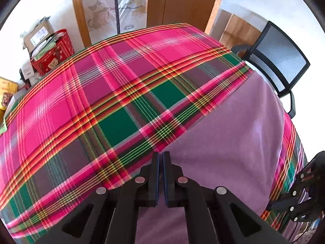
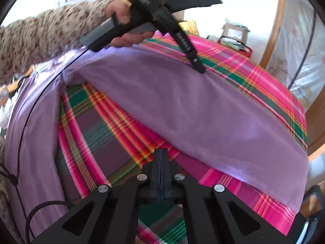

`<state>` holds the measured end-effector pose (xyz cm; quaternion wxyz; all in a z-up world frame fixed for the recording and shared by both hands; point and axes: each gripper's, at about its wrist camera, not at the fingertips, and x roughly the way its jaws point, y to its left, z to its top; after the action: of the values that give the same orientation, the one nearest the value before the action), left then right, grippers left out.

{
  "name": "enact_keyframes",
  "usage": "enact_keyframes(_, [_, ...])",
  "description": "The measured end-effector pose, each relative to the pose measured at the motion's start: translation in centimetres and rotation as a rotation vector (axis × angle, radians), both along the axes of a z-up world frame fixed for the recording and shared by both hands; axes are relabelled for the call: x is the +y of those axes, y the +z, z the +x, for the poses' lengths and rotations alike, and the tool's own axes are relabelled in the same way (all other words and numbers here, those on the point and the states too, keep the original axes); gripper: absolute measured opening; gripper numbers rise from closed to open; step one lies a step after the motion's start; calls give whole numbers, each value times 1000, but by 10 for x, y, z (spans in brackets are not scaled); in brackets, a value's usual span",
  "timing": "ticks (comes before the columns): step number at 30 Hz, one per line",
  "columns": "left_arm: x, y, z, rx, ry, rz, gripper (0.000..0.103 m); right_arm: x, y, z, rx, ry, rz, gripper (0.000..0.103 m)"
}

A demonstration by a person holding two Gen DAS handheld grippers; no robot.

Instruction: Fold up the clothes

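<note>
Two grippers on the job, both with jaws squeezed together. My left gripper (image 1: pixel 161 155) is pinched onto the edge of the lilac garment (image 1: pixel 233 134); from the right wrist cam I can see it biting the far edge, held by a hand (image 2: pixel 126 28) in a speckled fuzzy sleeve (image 2: pixel 46 40). My right gripper (image 2: pixel 160 152) is closed too, tips down at the near hem, but I can't tell if any cloth is caught between them. The garment lies spread across the plaid tablecloth (image 1: pixel 85 101), one part running down the left side.

Clutter around: a black mesh chair (image 1: pixel 280 61) tight against the table's far right, a red tin (image 1: pixel 52 55) and cardboard boxes (image 1: pixel 38 34) off the far left, a wooden door (image 1: pixel 182 2) behind. A thin black cable (image 2: pixel 32 109) drapes over the garment on the left.
</note>
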<state>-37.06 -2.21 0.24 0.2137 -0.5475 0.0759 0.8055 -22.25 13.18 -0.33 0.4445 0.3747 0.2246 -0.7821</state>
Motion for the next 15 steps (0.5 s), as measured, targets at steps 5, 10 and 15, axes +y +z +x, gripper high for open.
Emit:
enact_keyframes(5, [-2,0,-4,-10,24,15,4,7,16,-6,9,-56,-82,2])
enact_keyframes(10, [-5,-1,-8,-36,72,48,7,-3,17,-18,5,-107,-101,8])
enact_keyframes(15, [-16,4,-3,-33,122,50,8,-11,-2,-19,-47,-128,-66,10])
